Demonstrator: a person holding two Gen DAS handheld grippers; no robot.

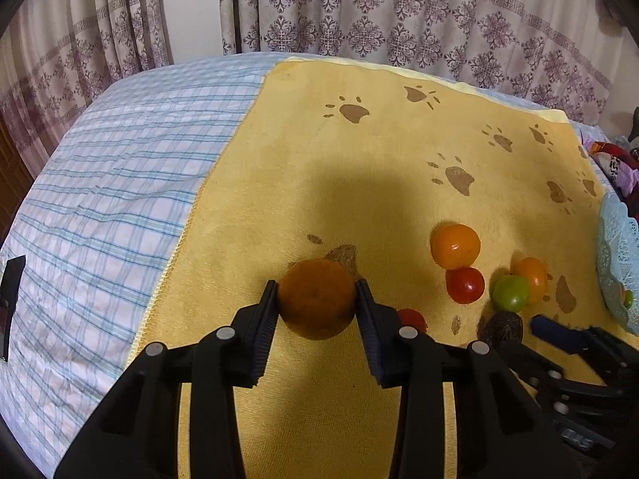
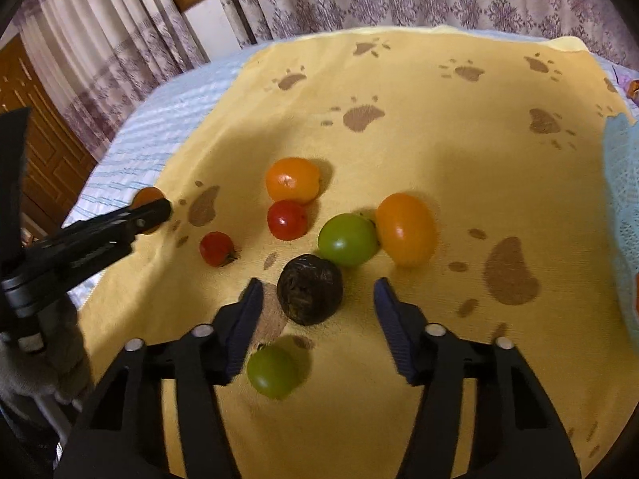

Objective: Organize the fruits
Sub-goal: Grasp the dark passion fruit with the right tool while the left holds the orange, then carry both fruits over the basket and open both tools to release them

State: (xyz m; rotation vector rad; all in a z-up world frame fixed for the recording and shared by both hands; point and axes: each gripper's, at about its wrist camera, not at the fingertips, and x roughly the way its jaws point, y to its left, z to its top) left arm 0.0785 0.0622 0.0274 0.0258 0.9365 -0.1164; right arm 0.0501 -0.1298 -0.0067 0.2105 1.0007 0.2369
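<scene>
Two views, and they split the story: the left wrist camera sees the left hand-held gripper pinching a rough-skinned, matte orange mandarin squarely between its ribbed dark pads, right over the yellow towel near its left edge, while the right wrist camera catches that same gripper only side-on, with just a sliver of the mandarin peeking past its tip. Over in the right wrist view, the right hand-held gripper stands spread wide, jaws apart with nothing between the pads, and a dark, wrinkled, roundish fruit sits on the towel just ahead of the gap; whether the pads reach it I cannot tell. Only this view shows the small glossy green fruit lying beneath the left finger. Beyond, the cluster: a smooth round orange fruit touching a shiny red tomato below it, a second, smaller red tomato off to the left with its stem end turned right, a glossy green tomato pressed against an egg-shaped orange fruit whose long axis runs from upper left to lower right. The towel is plush, printed with brown paw marks, spread over a blue-and-white checked bed cover. A pale blue lacy plastic basket sits at the far right edge, and the left view shows a bit of fruit inside it. Patterned curtains hang behind.
</scene>
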